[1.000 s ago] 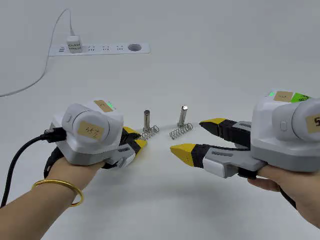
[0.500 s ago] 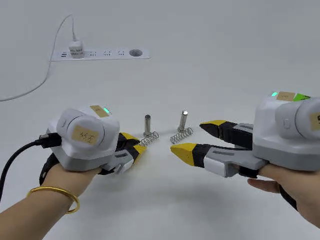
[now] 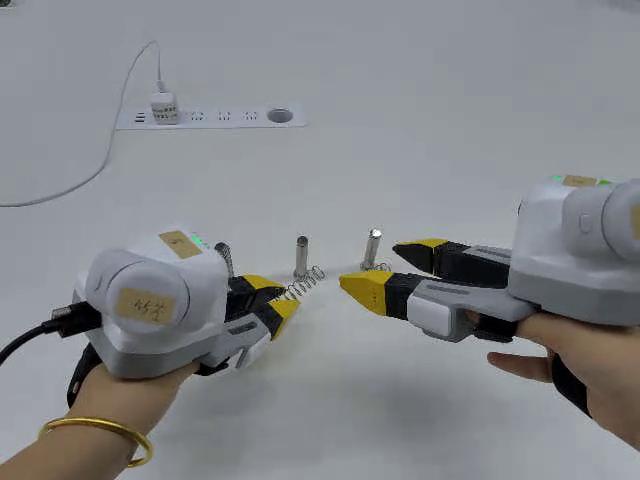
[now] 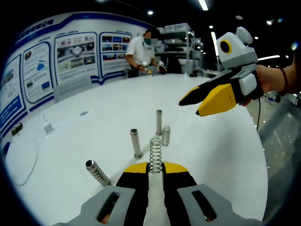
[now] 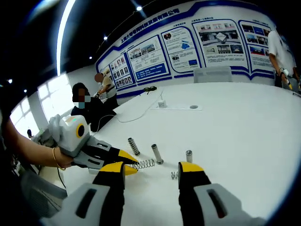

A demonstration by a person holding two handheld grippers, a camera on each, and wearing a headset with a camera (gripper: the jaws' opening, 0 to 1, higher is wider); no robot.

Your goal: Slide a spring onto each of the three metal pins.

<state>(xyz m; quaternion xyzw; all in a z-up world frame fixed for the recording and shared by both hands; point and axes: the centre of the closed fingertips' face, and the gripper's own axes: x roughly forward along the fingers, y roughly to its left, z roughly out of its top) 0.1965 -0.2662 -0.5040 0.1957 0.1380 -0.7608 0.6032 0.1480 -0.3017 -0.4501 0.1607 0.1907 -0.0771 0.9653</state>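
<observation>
- The left gripper (image 3: 272, 303) has its yellow-tipped fingers (image 4: 141, 168) pressed together on one end of a coil spring (image 4: 155, 151). The coil spring juts straight out ahead of the tips.
- Just beyond the free end of that coil spring, a bare metal pin (image 3: 301, 256) stands upright on the white counter (image 3: 430, 130). In the left gripper view it sits slightly left of the fingers' line.
- A second bare pin (image 3: 372, 247) stands upright farther ahead of the left fingers, with a loose spring (image 4: 165, 135) beside its foot.
- A third pin (image 4: 98, 172), already sleeved in a spring, stands close to the left of the left fingers.
- The right gripper (image 5: 151, 168) holds its fingers (image 5: 190, 168) wide apart, with nothing between them. Its tips point towards the left gripper, and the second bare pin and loose spring lie just ahead of its right finger.
- A power strip (image 3: 210, 117) with a plugged-in charger lies well beyond both sets of fingers.
</observation>
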